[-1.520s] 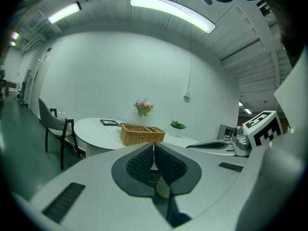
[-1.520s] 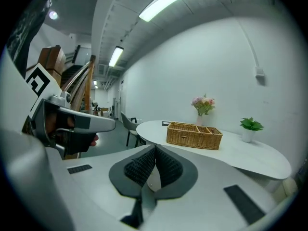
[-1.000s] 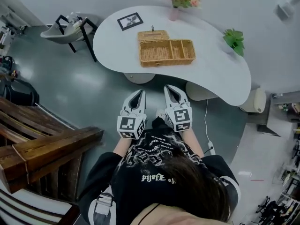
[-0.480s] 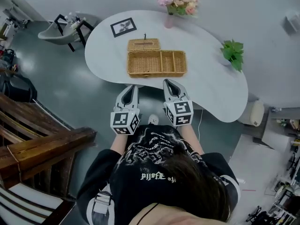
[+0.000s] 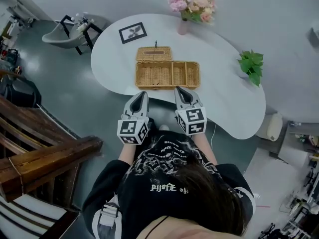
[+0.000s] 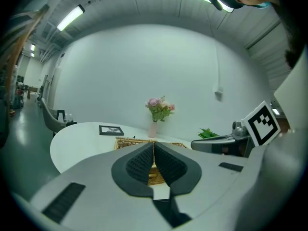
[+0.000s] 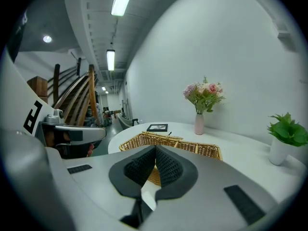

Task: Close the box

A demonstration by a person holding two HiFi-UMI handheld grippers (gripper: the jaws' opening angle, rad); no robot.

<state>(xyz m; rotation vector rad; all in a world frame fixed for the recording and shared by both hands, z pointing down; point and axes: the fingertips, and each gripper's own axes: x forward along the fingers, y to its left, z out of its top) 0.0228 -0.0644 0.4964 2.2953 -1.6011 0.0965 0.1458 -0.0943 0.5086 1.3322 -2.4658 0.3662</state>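
An open wicker box (image 5: 167,74) with two compartments stands on the white table (image 5: 224,93), near its front edge. Its lid (image 5: 153,54) lies flipped back behind the left part. My left gripper (image 5: 141,94) and my right gripper (image 5: 180,89) hover side by side at the table's near edge, just short of the box, both shut with nothing between the pads. In the left gripper view the box (image 6: 126,141) shows just past the closed jaws. In the right gripper view the box (image 7: 197,149) lies right ahead and the left gripper (image 7: 72,134) shows at the left.
On the table stand a vase of pink flowers (image 5: 192,6), a small framed picture (image 5: 132,33) and a potted green plant (image 5: 251,64). A chair (image 5: 70,31) stands at the far left, a wooden stair (image 5: 45,156) to my left, a stool (image 5: 271,126) at the right.
I have come closer to the table. Both grippers have moved forward to its near edge, and the wicker box now fills the space just past the jaws. Both stay shut.
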